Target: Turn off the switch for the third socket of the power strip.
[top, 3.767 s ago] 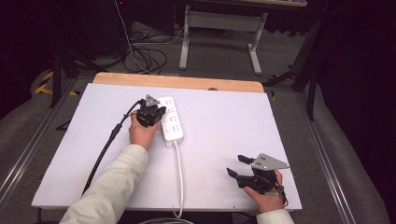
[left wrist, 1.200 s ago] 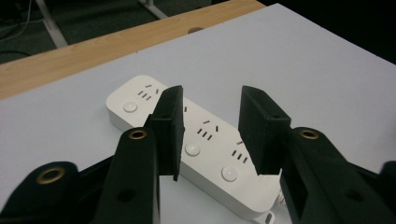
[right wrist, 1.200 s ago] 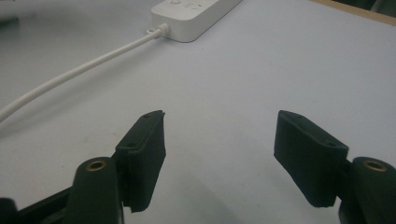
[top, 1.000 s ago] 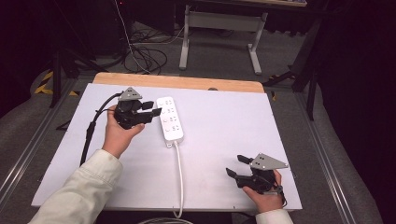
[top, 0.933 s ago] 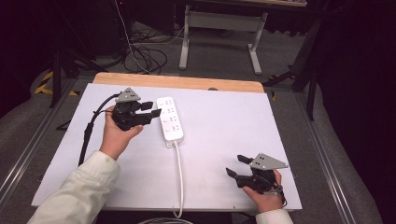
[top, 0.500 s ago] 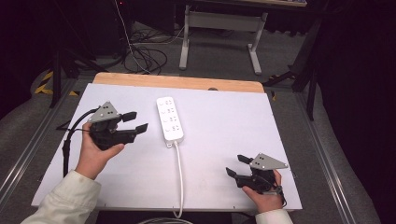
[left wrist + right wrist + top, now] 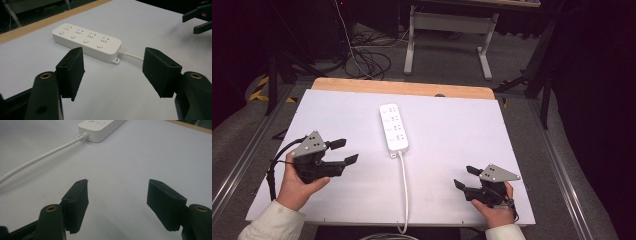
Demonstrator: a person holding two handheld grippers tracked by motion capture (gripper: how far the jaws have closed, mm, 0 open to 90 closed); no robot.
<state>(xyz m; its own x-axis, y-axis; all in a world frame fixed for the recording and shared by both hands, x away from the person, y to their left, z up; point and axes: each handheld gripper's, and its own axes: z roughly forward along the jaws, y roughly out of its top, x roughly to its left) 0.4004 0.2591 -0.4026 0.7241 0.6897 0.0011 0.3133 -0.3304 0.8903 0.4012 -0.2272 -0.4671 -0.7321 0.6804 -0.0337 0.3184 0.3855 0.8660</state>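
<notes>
Where cables [image 7: 367, 55] sprawl on grey floor [image 7: 447, 65] — white tabletop [image 7: 452, 130], wooden far edge [image 7: 402, 89].

A white power strip [image 7: 394, 128] with white cord [image 7: 404, 190] lies on a white table [image 7: 462, 130] edged in tan.

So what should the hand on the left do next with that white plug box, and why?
Probably nothing big: set the left gripper down on the white table. Its jaws stand open and hold nothing, the power strip lies flat and apart from it with all four sockets empty, and no plug is in sight. The right gripper rests open at the near edge too.
</notes>
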